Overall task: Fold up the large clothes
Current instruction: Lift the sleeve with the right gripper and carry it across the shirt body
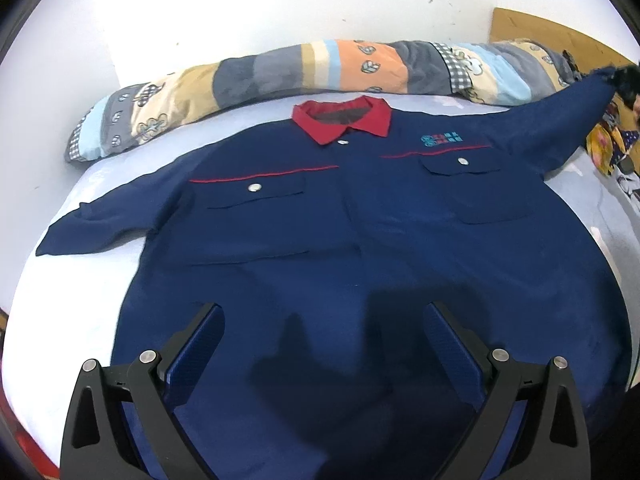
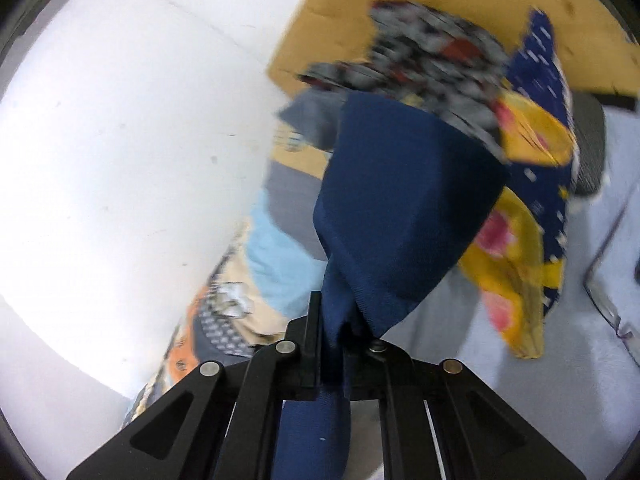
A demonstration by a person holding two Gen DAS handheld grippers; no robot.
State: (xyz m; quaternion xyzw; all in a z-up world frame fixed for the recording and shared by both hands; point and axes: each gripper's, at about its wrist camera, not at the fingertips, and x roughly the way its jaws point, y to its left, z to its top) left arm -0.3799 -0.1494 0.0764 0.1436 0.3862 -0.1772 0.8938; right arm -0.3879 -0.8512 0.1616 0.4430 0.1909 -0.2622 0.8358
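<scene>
We see a navy work shirt with a red collar spread front-up on the pale blue bedsheet, its two chest pockets buttoned. Our left gripper hovers over the hem with its jaws wide apart — nothing between them. Our right gripper is clamped tight on the cuff of one sleeve (that view is blurred), and the sleeve is lifted off the bed toward a yellow-patterned cloth. A rolled patchwork quilt lies along the white wall beyond the collar.
</scene>
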